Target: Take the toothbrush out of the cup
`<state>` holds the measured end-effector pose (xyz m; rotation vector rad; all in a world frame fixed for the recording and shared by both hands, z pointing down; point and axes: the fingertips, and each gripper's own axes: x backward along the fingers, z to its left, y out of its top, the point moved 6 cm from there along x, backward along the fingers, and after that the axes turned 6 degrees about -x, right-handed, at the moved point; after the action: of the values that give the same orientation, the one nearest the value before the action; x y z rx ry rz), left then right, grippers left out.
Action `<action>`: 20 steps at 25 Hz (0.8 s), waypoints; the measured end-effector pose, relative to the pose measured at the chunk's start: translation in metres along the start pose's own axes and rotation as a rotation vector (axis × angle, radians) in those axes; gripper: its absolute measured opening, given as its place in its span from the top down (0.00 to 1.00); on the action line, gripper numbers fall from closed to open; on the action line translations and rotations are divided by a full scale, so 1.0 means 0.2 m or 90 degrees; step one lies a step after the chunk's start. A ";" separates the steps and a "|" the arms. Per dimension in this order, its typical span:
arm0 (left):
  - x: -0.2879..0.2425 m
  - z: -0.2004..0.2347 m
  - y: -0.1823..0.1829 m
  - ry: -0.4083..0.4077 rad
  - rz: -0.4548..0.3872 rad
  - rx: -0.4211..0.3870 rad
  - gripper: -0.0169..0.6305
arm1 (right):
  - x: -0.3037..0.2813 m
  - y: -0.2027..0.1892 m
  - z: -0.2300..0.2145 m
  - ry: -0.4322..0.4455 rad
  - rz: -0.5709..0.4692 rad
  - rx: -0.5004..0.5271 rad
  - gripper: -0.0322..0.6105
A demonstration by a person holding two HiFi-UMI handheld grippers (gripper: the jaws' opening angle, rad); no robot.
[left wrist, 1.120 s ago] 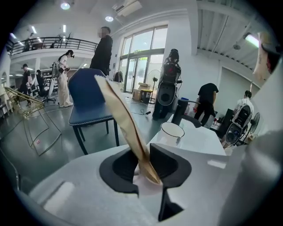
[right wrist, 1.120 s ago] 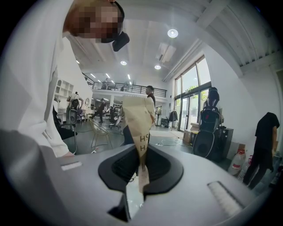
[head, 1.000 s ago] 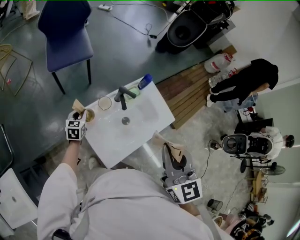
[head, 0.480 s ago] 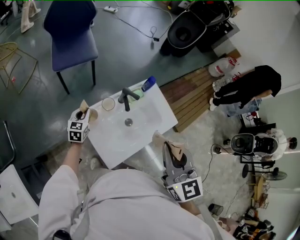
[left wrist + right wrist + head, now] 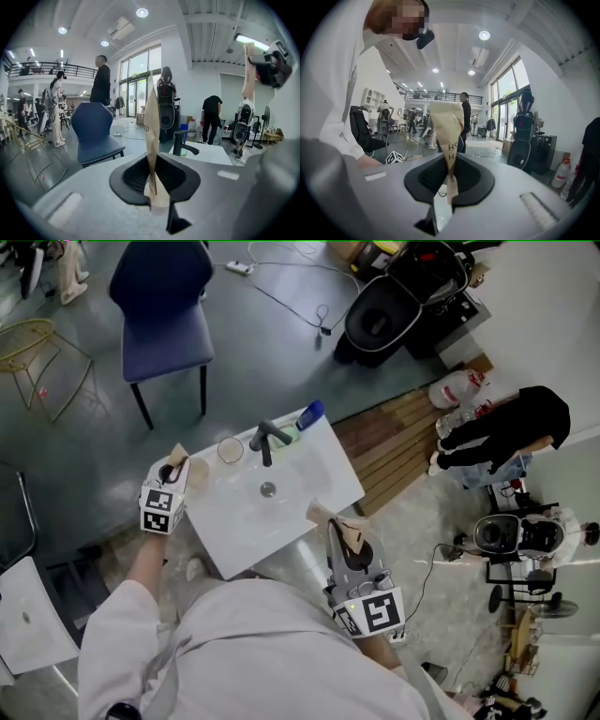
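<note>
At centre-left of the head view, the cup (image 5: pixel 230 450) stands on the bench (image 5: pixel 234 521), just upper right of the left claw (image 5: pixel 178 465). That claw has just been closing and is now pressed together, with nothing visible between. The right claw (image 5: pixel 337 524), also pressed together, sits well apart at lower centre. Toothbrush not discernible.

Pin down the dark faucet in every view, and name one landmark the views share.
Head view: faucet at the white sink's far edge, just left of centre.
Left gripper view: faucet right of the jaws, mid-height.
Right gripper view: not in it.
Shared landmark: black machine, top right in head view, beyond the jaws in both gripper views.
</note>
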<state>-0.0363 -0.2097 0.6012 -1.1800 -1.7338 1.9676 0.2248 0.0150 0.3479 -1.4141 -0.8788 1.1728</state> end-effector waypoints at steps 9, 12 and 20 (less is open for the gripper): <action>0.18 -0.02 0.17 0.003 -0.031 -0.028 0.91 | -0.08 -0.04 0.01 0.027 -0.003 0.001 0.91; 0.25 -0.03 0.24 0.003 -0.042 -0.041 0.91 | -0.12 -0.06 0.02 0.039 -0.002 0.003 0.91; 0.42 -0.07 0.34 0.006 -0.065 -0.053 0.91 | -0.22 -0.12 0.06 0.068 -0.002 0.007 0.91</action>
<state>-0.0587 -0.1607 0.5060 -1.1007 -1.8489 1.8457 0.2047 -0.0187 0.3794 -1.4517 -0.7980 1.0879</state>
